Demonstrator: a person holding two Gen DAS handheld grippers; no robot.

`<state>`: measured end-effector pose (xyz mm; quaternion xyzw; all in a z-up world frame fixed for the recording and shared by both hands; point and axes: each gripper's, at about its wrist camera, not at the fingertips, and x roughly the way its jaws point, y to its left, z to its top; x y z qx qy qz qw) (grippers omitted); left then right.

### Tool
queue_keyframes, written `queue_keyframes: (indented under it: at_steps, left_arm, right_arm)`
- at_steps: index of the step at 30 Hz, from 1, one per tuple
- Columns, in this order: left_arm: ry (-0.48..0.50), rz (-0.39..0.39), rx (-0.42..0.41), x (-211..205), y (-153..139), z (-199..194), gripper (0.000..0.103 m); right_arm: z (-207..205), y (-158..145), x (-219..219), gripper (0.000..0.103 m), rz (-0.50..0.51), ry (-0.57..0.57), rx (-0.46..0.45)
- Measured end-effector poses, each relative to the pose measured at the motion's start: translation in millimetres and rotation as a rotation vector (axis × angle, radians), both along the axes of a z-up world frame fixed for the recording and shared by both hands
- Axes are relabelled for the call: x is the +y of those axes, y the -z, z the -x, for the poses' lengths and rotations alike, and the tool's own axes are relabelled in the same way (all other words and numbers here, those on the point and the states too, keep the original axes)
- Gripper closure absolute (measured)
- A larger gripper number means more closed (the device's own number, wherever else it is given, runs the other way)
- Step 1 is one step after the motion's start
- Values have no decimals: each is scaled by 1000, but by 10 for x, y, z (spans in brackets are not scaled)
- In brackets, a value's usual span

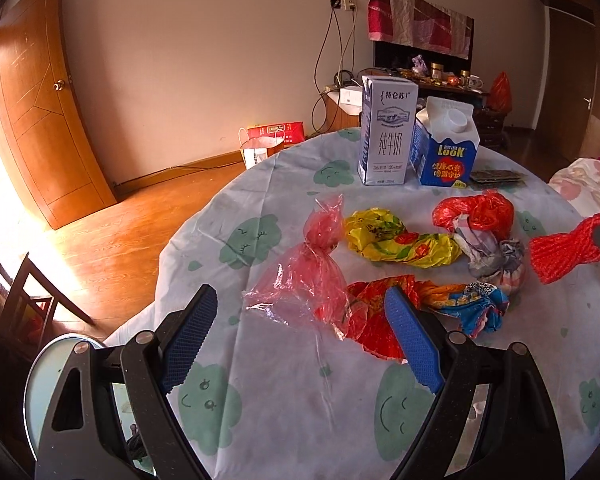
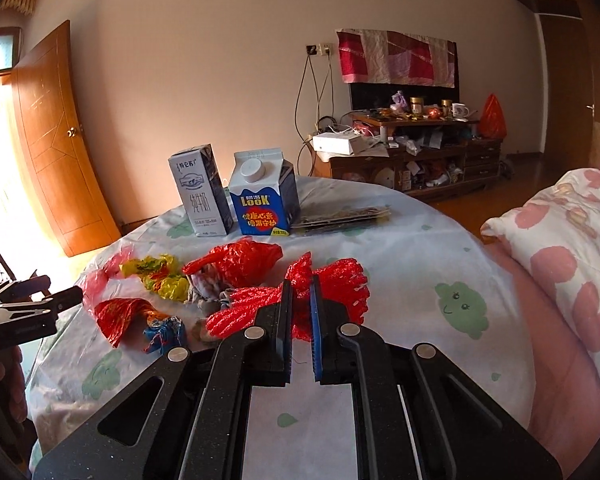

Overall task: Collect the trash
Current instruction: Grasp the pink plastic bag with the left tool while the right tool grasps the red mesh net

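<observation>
Between the right gripper's (image 2: 301,280) jaws, red foam netting (image 2: 340,284).

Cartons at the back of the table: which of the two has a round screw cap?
The shorter blue carton, on the right. It has a sloped top with a white round cap; the taller grey-white milk carton beside it has none.

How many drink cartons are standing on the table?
2. The tall milk carton stands at the far side of the table; the blue capped carton stands immediately to its right. No other carton shows, but bags could hide flattened ones.
</observation>
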<state>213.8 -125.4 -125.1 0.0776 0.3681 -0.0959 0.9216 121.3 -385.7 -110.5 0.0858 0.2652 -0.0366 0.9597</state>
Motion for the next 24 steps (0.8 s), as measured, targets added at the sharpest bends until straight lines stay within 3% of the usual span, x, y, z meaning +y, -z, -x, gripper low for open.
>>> queue_keyframes:
  at_steps: [1,3,4,5,6,12,24]
  left_arm:
    - [2,-3,18,-23,45,-47,21]
    - [11,4,46,-33,113,-100,34]
    - [15,7,65,-23,145,-117,57]
    - [21,15,87,-3,173,-130,89]
    - [16,22,97,32,187,-123,96]
    - [-13,0,45,290,56,71,99]
    - [-121,-37,-35,1142,-199,709,99]
  right_arm:
    - [-11,2,1,95,-1,-7,0]
    - [0,0,19,95,-9,-19,-2]
    - [-1,-9,32,95,-14,-28,-7]
    - [2,-12,55,95,-15,-36,-11]
    - [1,-16,83,95,-16,-44,-15]
    - [-13,-86,345,95,-22,-116,-42]
    - [-153,-185,1298,95,8,-312,-69]
